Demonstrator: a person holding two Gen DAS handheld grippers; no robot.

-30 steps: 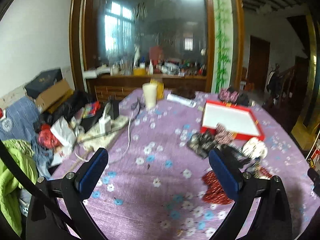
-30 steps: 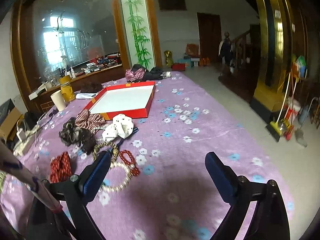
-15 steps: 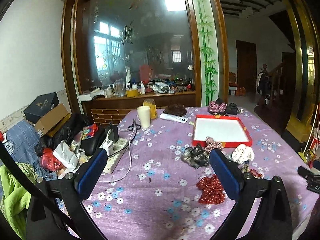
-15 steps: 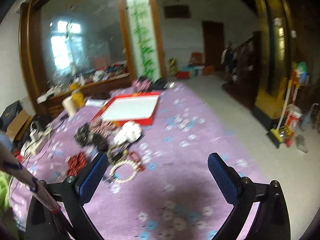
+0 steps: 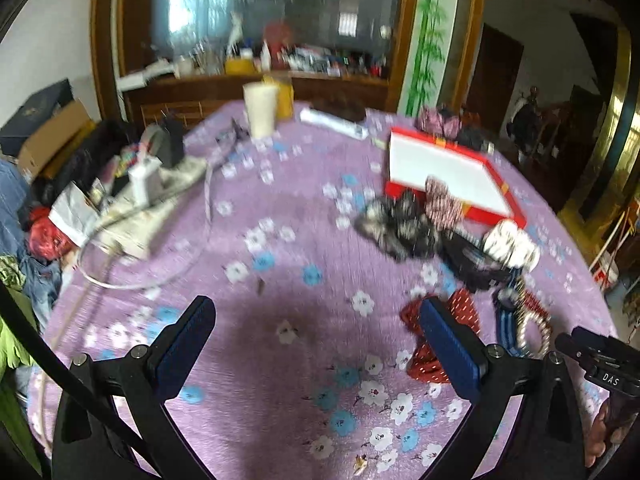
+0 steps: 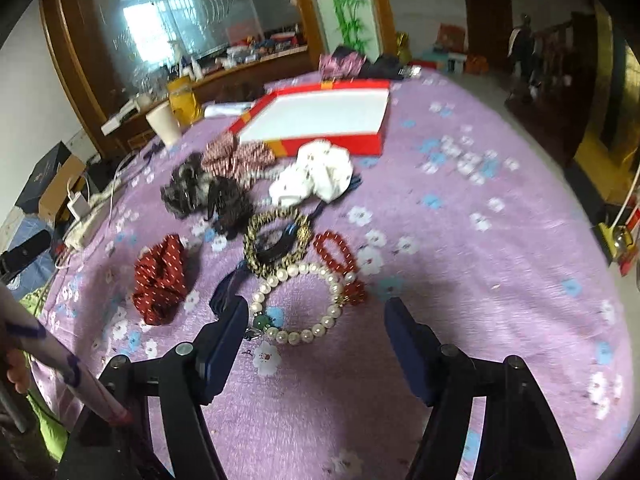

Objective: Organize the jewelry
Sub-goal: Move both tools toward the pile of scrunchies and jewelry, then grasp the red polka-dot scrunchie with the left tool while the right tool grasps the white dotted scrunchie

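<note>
Lying before right gripper [image 6: 316, 330]: pearl bracelet [image 6: 298, 302]

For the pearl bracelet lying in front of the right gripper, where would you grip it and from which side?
Probably the near arc of the pearl bracelet, coming down from above with the right gripper. It lies flat as an open loop, so one finger could go inside the ring and one outside. The far side touches the red bead bracelet, so avoid that.

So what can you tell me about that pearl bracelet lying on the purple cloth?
The pearl bracelet is a closed ring of round, glossy, cream beads, with one green bead and a small metal clasp on its left side. It lies flat on the flowered tablecloth, just ahead of the open right gripper, untouched by it. A red bead bracelet overlaps its far right edge.
</note>
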